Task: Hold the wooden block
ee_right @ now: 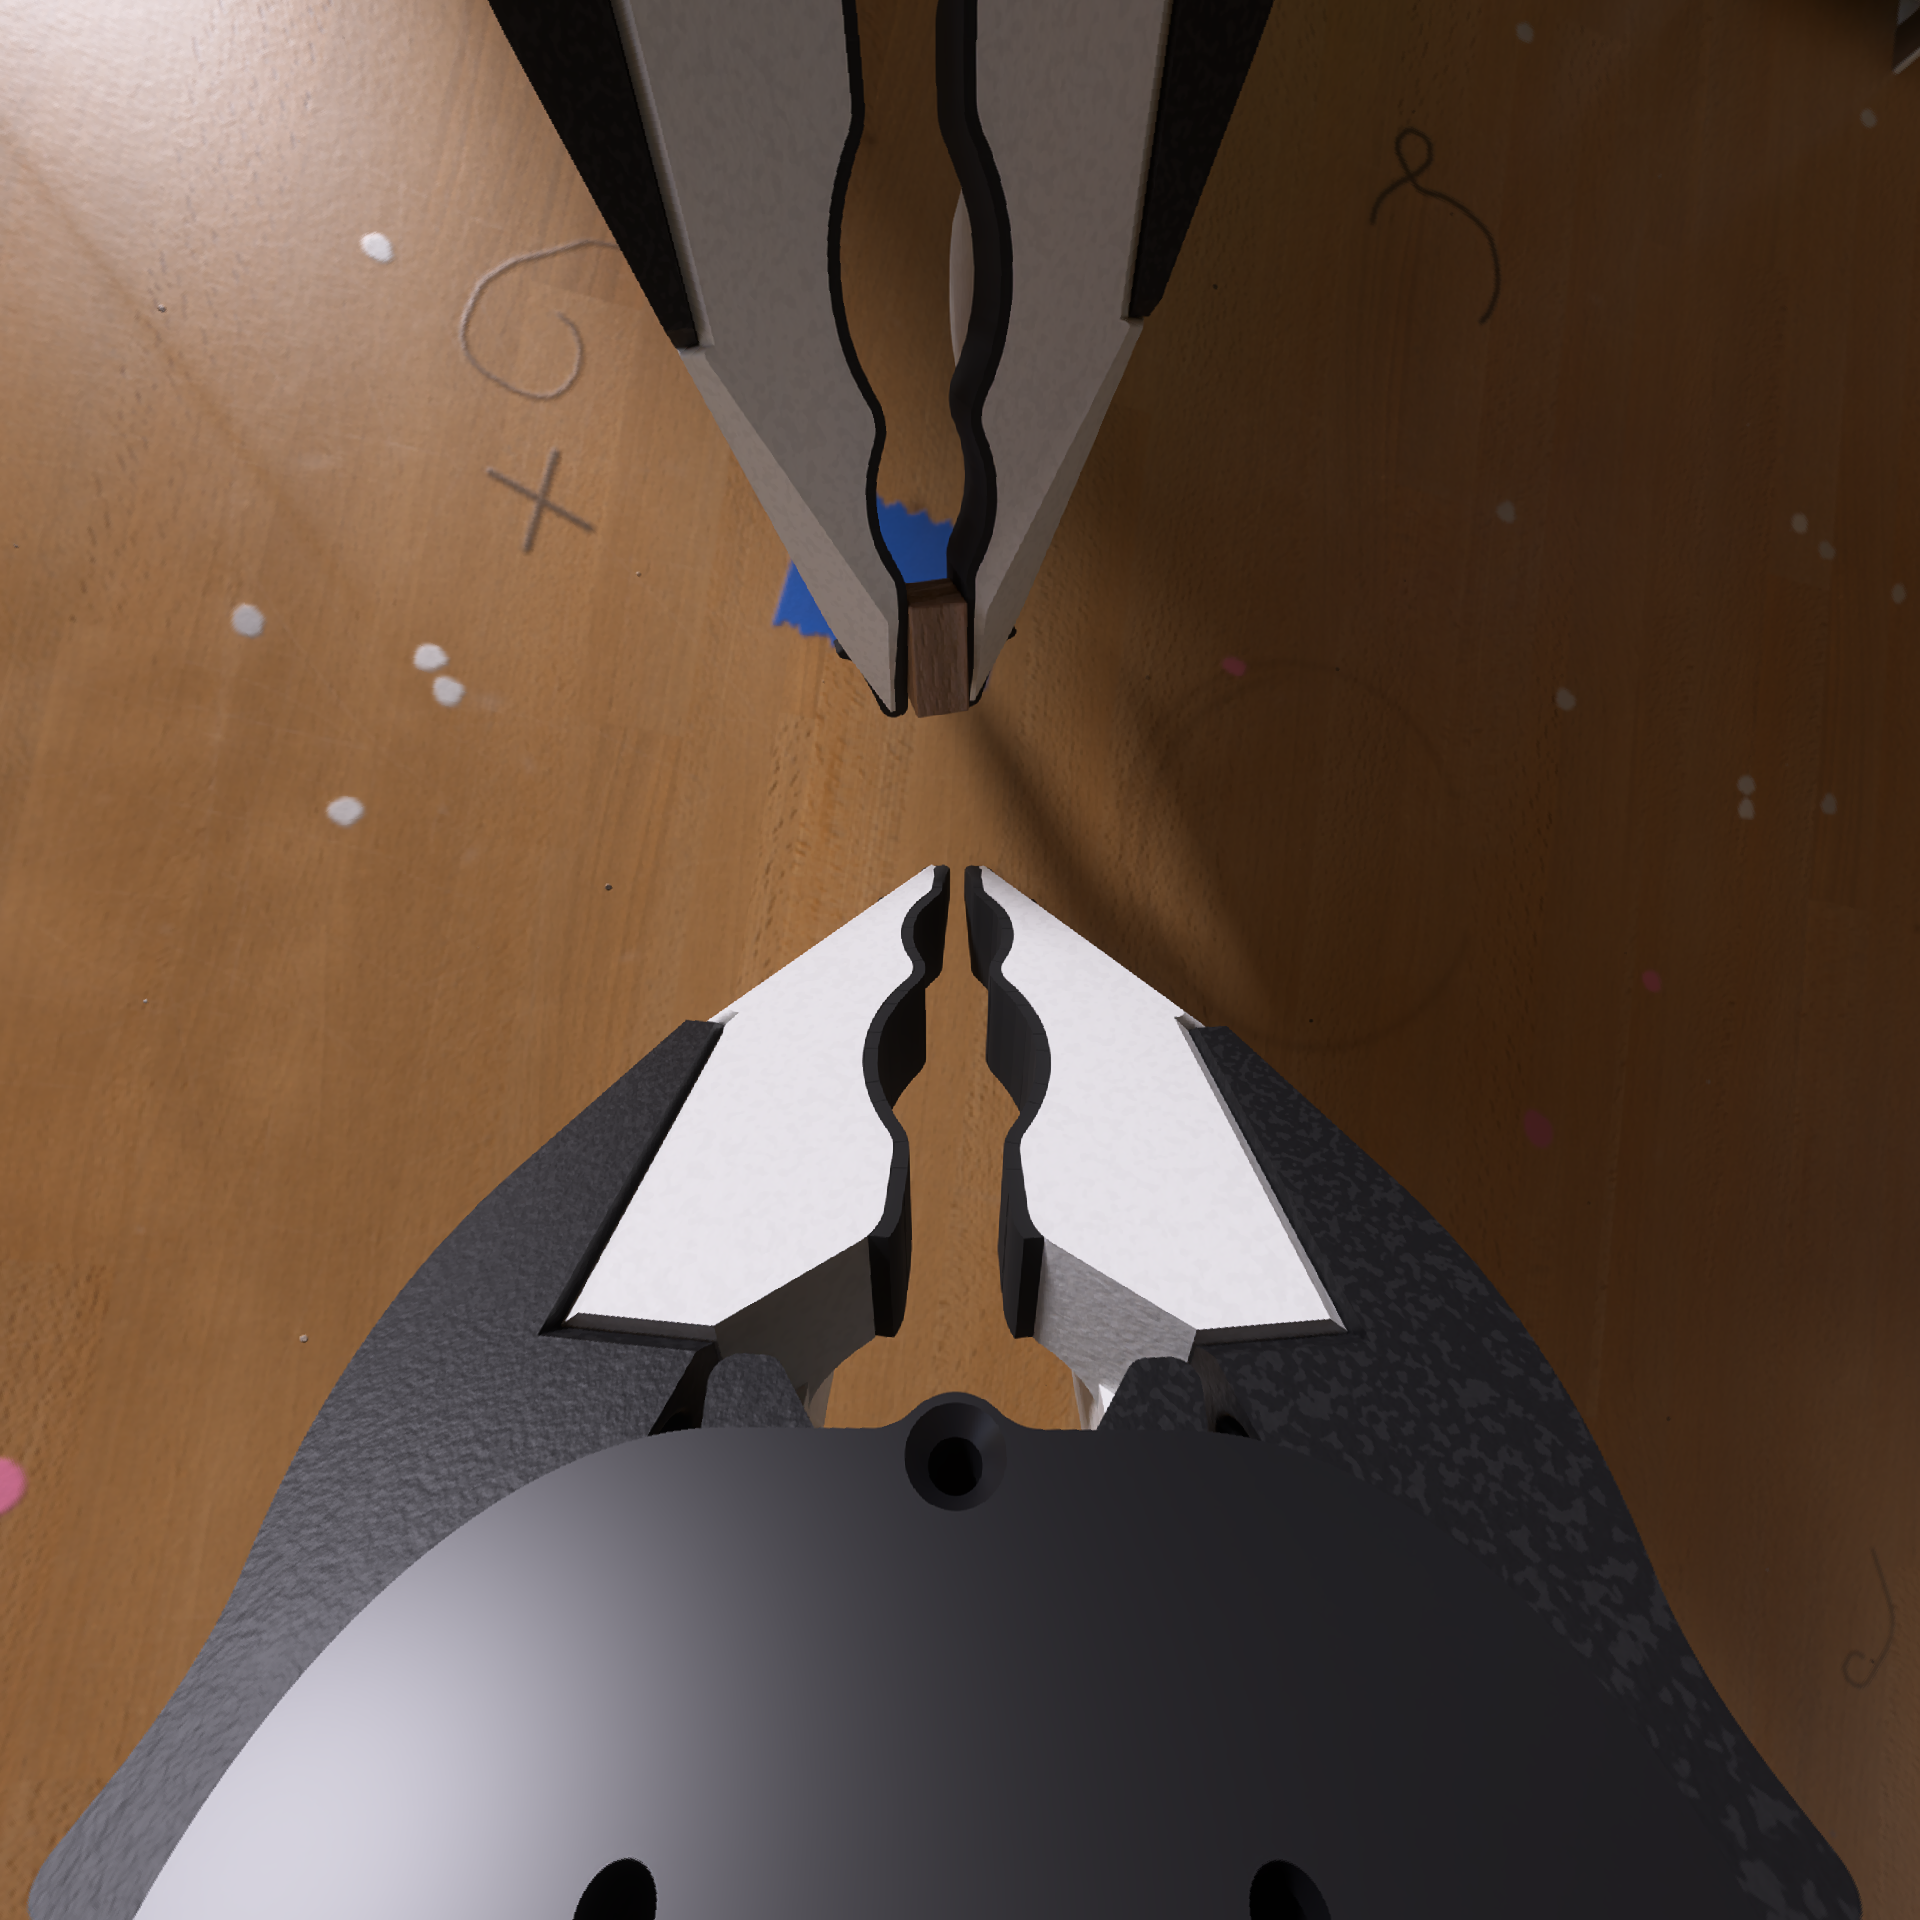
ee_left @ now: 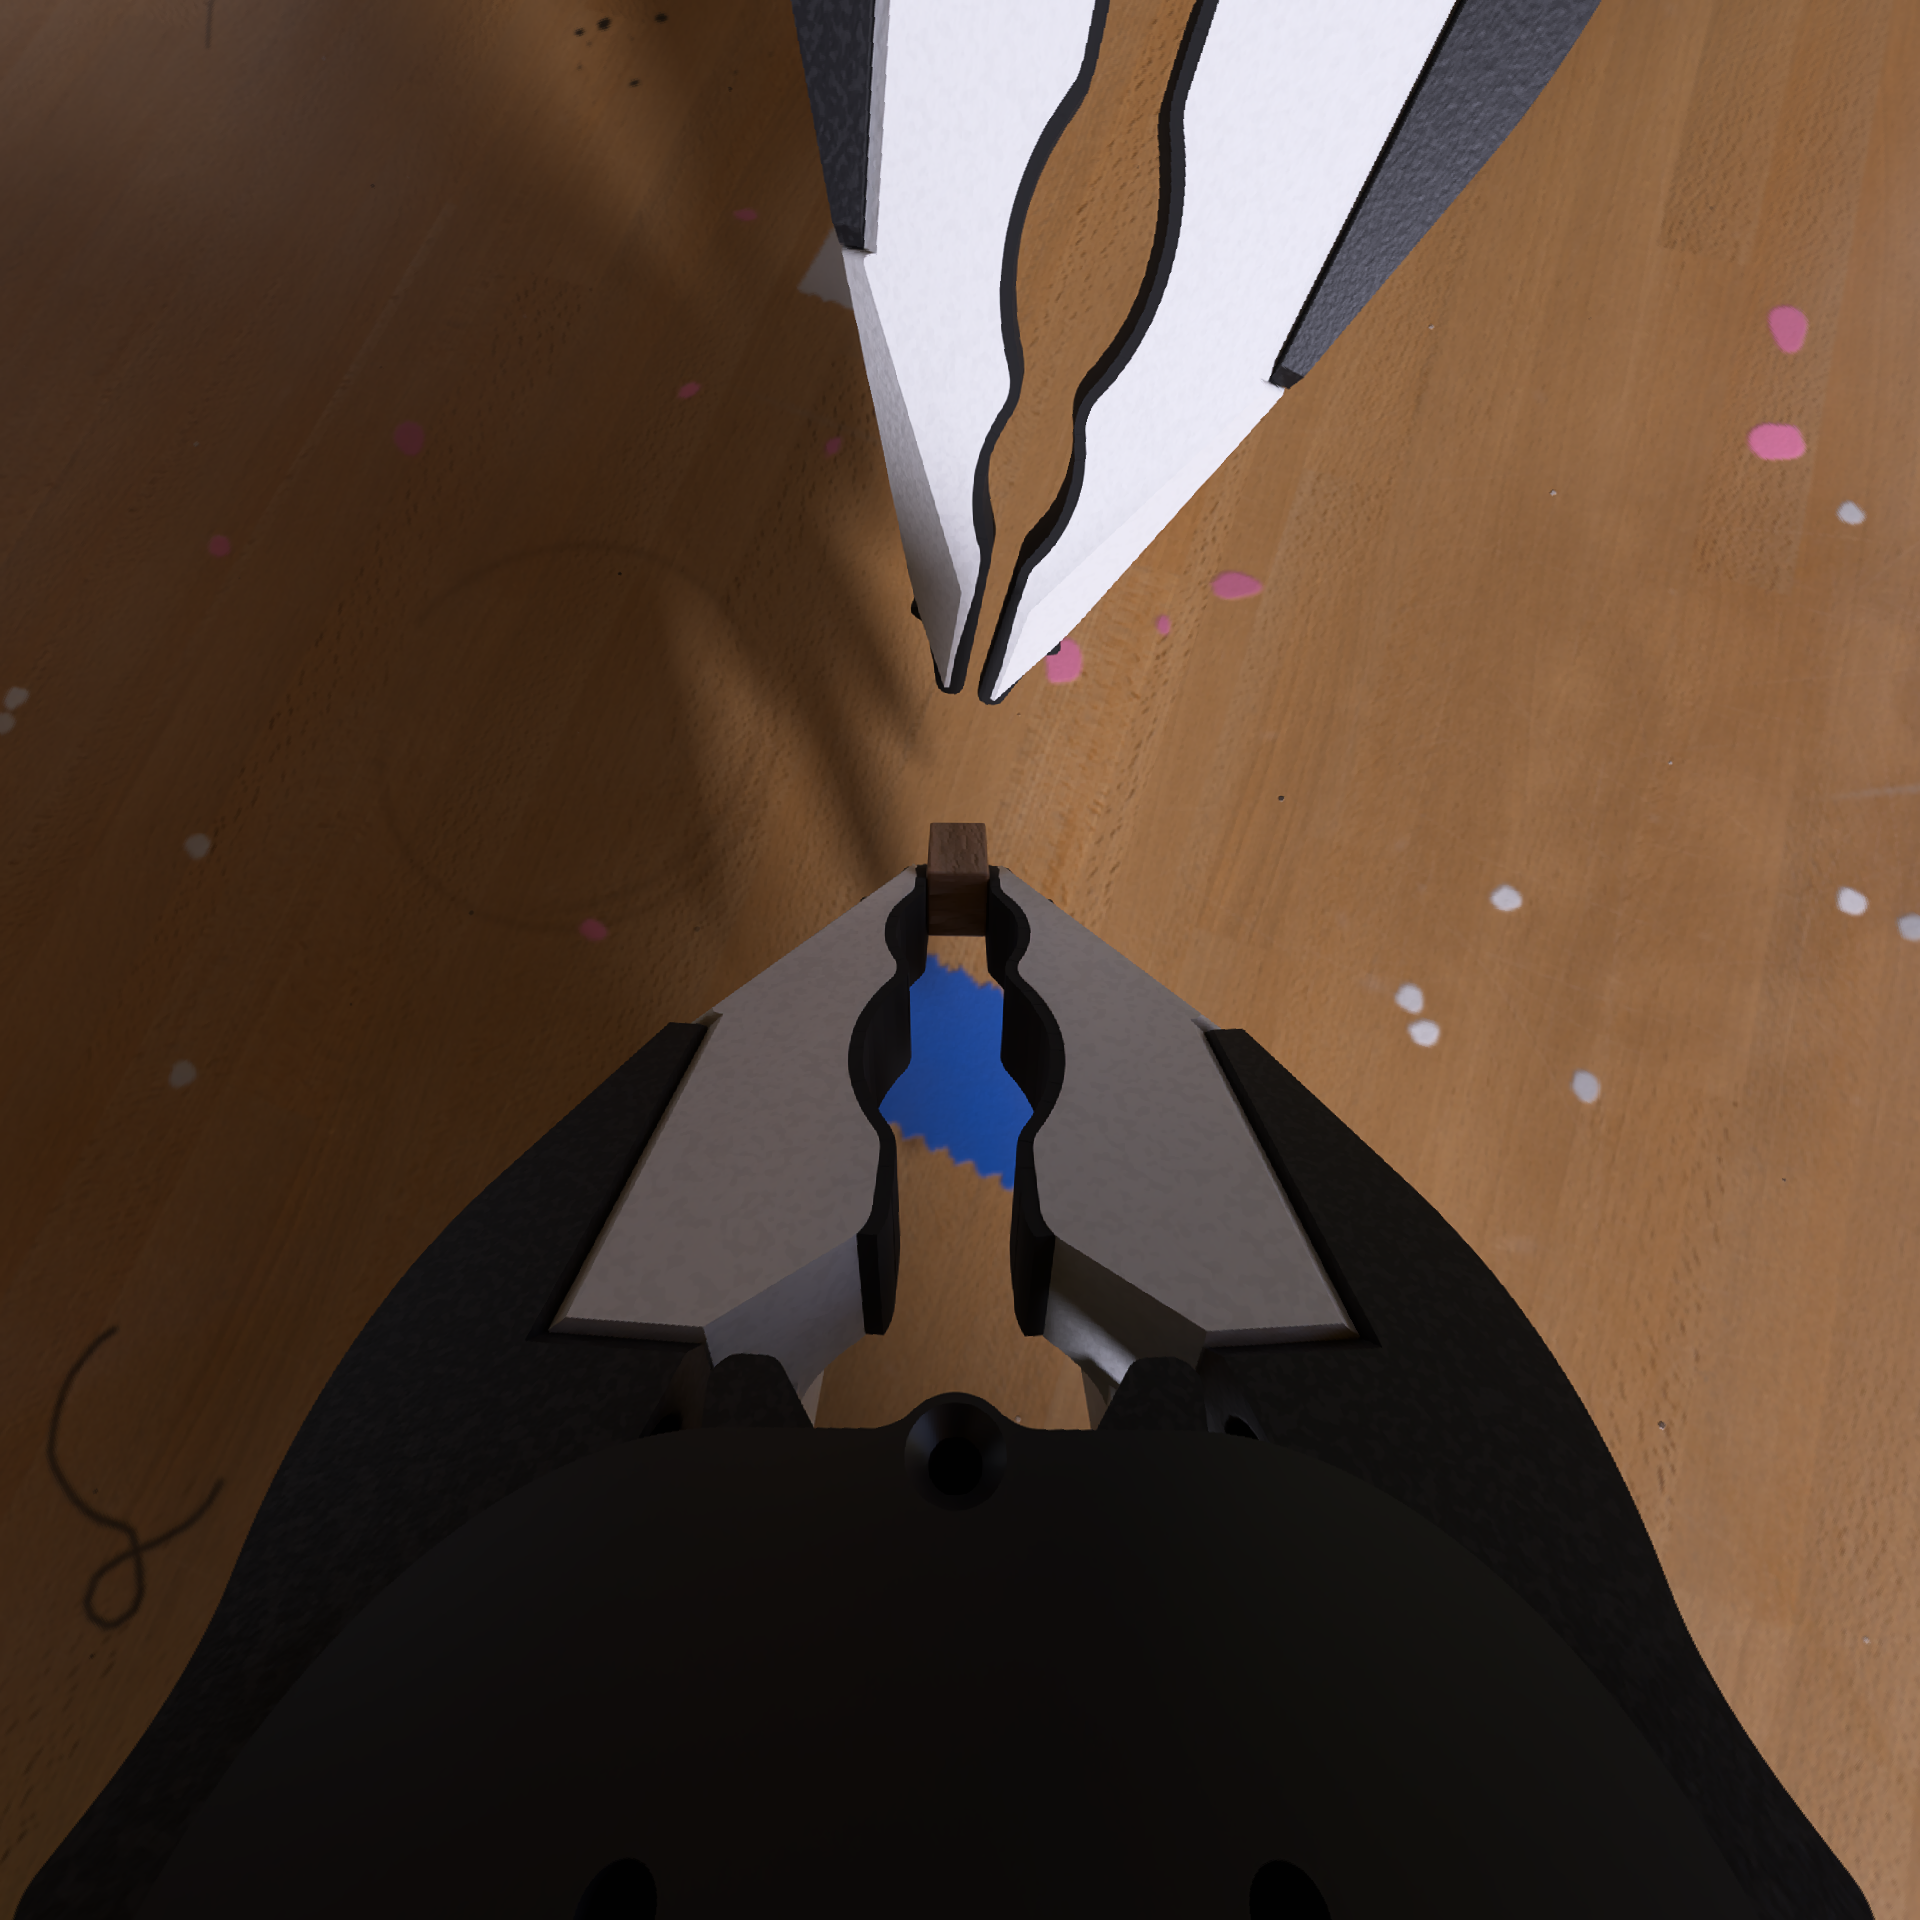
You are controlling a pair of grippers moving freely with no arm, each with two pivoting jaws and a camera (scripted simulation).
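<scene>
A small brown wooden block [ee_left: 957, 878] sits pinched between the tips of my left gripper [ee_left: 957, 896], which is shut on it above the wooden table [ee_left: 1455, 1039]. The block also shows in the right wrist view [ee_right: 938, 655], held by the left gripper [ee_right: 938, 686] coming in from the top. My right gripper [ee_right: 957, 878] is shut and empty, its tips pointing at the block a short way off. It shows in the left wrist view [ee_left: 968, 686] opposite the block, apart from it.
A blue patch with jagged edges [ee_left: 956, 1070] lies on the table under the left gripper; it also shows in the right wrist view [ee_right: 805, 603]. Pink [ee_left: 1777, 442] and white paint spots [ee_right: 343, 810] and thin pen scribbles [ee_right: 540, 499] mark the tabletop.
</scene>
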